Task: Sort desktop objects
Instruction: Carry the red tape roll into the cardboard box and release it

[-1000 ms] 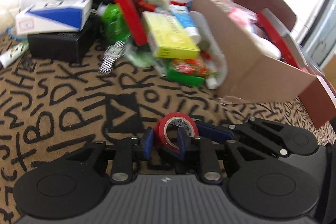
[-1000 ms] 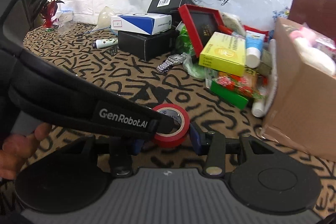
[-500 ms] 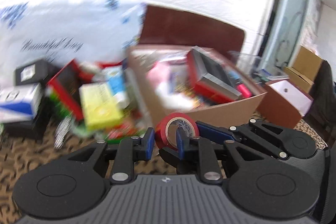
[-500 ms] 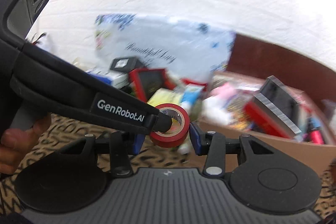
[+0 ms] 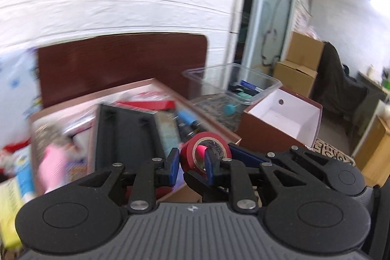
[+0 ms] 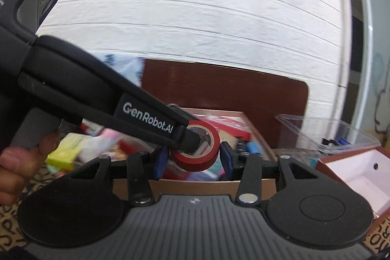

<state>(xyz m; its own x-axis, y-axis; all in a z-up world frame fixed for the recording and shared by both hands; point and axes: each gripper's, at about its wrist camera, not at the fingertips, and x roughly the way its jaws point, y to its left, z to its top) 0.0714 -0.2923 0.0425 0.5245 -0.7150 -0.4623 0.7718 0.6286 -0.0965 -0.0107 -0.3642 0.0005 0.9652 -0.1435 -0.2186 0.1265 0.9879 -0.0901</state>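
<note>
My left gripper [image 5: 191,162] is shut on a red tape roll [image 5: 205,154], one finger through its hole and one outside, and holds it in the air above the cardboard box [image 5: 212,126] full of mixed items. The roll also shows in the right wrist view [image 6: 198,152], held by the left gripper's arm [image 6: 126,111] that crosses in from the left. My right gripper [image 6: 192,160] is open, its blue fingertips [image 6: 225,156] apart on either side of the roll without touching it.
A clear plastic tub [image 5: 231,84] with small items stands behind the box. A brown box with a white inside [image 5: 282,118] stands to the right. A dark brown board [image 5: 121,65] leans on the white wall. More cardboard boxes [image 5: 299,65] stand far right.
Both grippers have risen and swung right, from the patterned tabletop to above the cardboard box. The left gripper has kept the red tape roll throughout.
</note>
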